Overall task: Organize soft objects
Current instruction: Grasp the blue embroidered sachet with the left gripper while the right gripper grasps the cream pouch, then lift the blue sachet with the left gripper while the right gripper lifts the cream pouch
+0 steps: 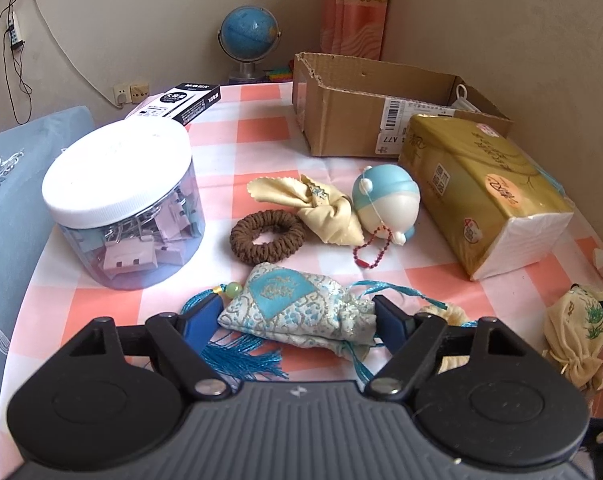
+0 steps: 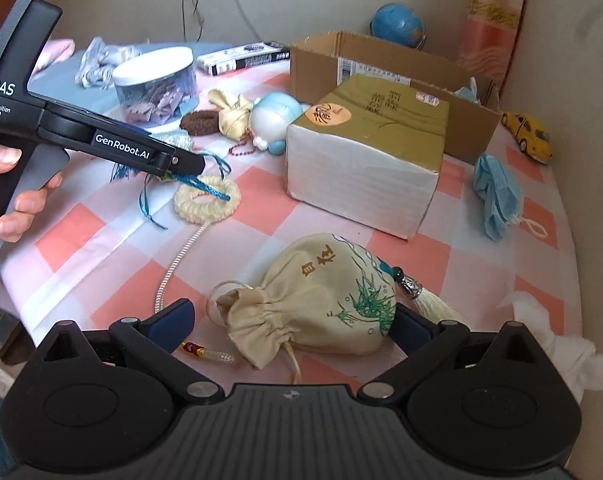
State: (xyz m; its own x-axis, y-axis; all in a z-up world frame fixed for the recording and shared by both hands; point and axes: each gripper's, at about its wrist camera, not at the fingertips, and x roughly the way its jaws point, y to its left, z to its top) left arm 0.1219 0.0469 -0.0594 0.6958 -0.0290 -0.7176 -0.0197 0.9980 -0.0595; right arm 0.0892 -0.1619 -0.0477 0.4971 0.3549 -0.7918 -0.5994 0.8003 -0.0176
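A blue patterned sachet [image 1: 295, 306] with a teal tassel lies between the fingers of my left gripper [image 1: 295, 312], whose jaws stand wide at either end of it, touching or nearly so. A cream drawstring sachet [image 2: 321, 300] with green grass print lies between the fingers of my right gripper [image 2: 291, 320], also spread wide. It also shows in the left wrist view [image 1: 575, 332]. The open cardboard box [image 1: 373, 108] stands at the back. A brown scrunchie [image 1: 267, 236], a yellow cloth [image 1: 325, 208] and a cream scrunchie [image 2: 207, 200] lie on the checked tablecloth [image 1: 253, 144].
A jar of binder clips [image 1: 121, 204] stands at left. A gold tissue pack [image 1: 489, 196] sits right of centre, a blue-white toy [image 1: 385, 200] beside it. A blue face mask [image 2: 495, 196], a yellow toy car [image 2: 529, 136], a globe [image 1: 249, 36] and white tissue [image 2: 549, 332] are around.
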